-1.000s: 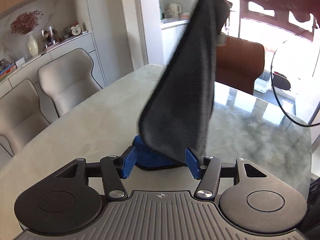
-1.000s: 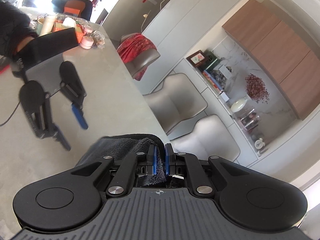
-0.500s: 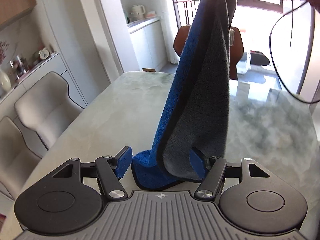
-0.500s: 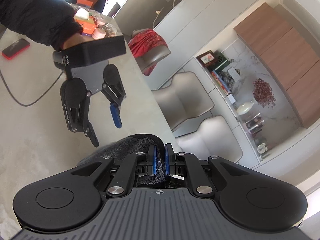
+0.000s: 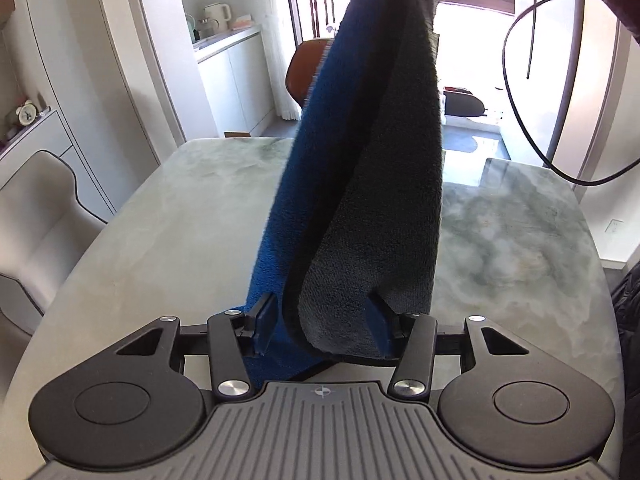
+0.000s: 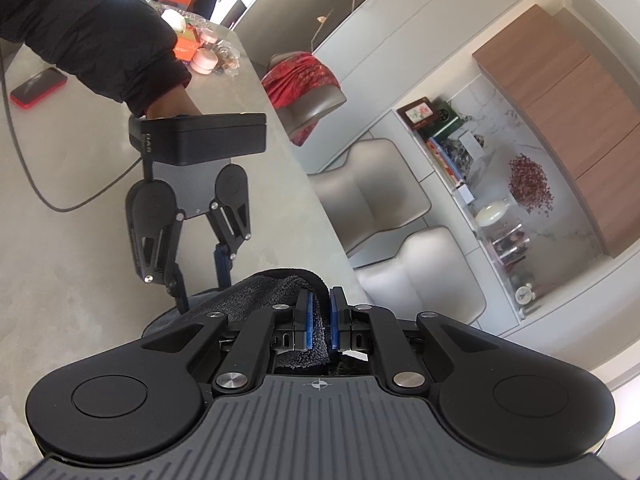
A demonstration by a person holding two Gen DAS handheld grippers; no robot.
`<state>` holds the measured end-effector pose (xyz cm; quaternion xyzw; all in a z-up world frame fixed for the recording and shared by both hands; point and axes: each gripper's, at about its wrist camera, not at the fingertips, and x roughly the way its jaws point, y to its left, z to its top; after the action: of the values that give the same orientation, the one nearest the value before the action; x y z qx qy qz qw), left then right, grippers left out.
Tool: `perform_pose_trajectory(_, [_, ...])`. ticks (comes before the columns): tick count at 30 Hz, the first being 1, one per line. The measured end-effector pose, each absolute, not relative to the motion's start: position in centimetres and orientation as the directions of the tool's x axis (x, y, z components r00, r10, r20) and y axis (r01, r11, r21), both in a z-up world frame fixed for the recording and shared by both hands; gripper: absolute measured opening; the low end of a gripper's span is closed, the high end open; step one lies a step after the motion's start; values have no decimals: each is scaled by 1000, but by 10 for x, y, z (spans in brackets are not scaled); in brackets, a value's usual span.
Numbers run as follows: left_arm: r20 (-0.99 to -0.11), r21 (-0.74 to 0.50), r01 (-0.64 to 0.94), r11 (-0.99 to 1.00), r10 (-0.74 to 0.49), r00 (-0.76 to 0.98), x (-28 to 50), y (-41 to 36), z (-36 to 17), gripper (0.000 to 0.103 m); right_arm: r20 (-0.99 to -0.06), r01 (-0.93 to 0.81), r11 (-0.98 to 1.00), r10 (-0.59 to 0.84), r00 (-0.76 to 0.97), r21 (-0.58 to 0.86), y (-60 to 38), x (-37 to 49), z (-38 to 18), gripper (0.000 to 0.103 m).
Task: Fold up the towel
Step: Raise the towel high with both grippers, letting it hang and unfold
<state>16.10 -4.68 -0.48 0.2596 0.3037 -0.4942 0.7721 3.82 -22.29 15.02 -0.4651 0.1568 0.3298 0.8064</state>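
Note:
A towel (image 5: 372, 184), blue on one side and dark grey on the other, hangs down from the top of the left wrist view to the marble table (image 5: 168, 232). My right gripper (image 6: 319, 312) is shut on the towel's upper edge (image 6: 276, 284) and holds it high above the table. My left gripper (image 5: 322, 328) is open, and the towel's hanging lower end sits between its jaws, just above the table. In the right wrist view the left gripper (image 6: 202, 280) points down at the towel, held by a hand in a dark sleeve.
Pale chairs (image 5: 36, 216) stand along the table's left side and a brown chair (image 5: 304, 68) at its far end. A black cable (image 5: 520, 92) loops at the upper right. A red phone (image 6: 38, 87) and several small items (image 6: 200, 52) lie on the table's far part.
My left gripper has moved in on the hanging towel, so its lower end now lies between the open jaws. The towel has turned, showing more blue. The right gripper stays shut on it.

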Motion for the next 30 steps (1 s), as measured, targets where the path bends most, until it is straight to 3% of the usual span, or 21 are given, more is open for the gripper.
perform_pose_trajectory(4, [-731, 69, 934, 352, -619, 287, 162, -47, -4, 51, -559, -679, 344, 390, 732, -649, -224, 33, 150, 8])
perform_pose_trajectory(7, [-736, 117, 924, 364, -593, 327, 168, -54, -5, 52, -559, -681, 338, 394, 730, -650, -224, 28, 150, 8])
perform_pose_trajectory(10, [-727, 130, 920, 369, -595, 342, 169, -53, -3, 62, -563, -683, 333, 392, 728, -650, -225, 23, 148, 8])
perform_pose_trajectory(14, [-728, 92, 946, 312, -627, 277, 169, -56, 1, 63, -564, -684, 331, 392, 727, -651, -226, 21, 148, 8])
perform_pose_trajectory(17, [-737, 109, 954, 279, -622, 265, 167, -60, 0, 74, -563, -688, 315, 405, 721, -654, -227, 16, 147, 8])
perform_pose_trajectory(22, [-744, 93, 974, 204, -636, 204, 162, -67, 2, 72, -569, -690, 303, 402, 718, -657, -224, 12, 147, 8])
perform_pose_trajectory(30, [-770, 10, 985, 171, -627, 117, 149, -73, -18, 53, -557, -679, 326, 397, 730, -657, -226, 15, 150, 8])
